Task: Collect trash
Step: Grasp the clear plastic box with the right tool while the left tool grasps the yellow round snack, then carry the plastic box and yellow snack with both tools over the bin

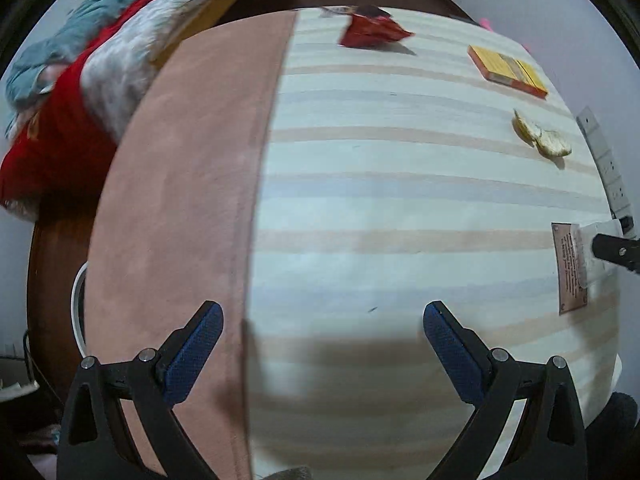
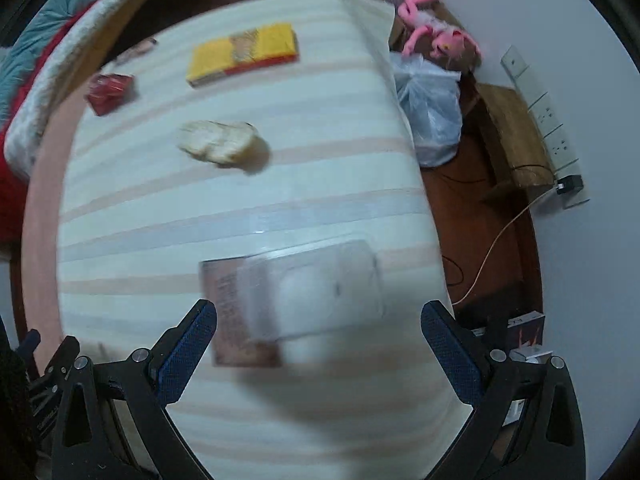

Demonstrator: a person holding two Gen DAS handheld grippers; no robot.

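Trash lies on a striped cloth-covered table [image 1: 380,184]. A clear plastic blister pack with a brown card [image 2: 288,300] lies just ahead of my right gripper [image 2: 318,330], which is open and empty above it. The pack also shows at the right edge of the left wrist view [image 1: 570,268], with a right gripper finger beside it. A crumpled pale wrapper [image 2: 220,142] [image 1: 542,138], a yellow box [image 2: 244,54] [image 1: 508,72] and a red wrapper [image 2: 110,90] [image 1: 372,32] lie farther off. My left gripper [image 1: 322,332] is open and empty over bare cloth.
A pink cloth band [image 1: 180,200] covers the table's left part. A red and teal blanket pile [image 1: 60,92] lies left. A white plastic bag [image 2: 430,112], a pink plush toy [image 2: 428,28], a cardboard box [image 2: 516,140] and a cable sit on the floor right of the table.
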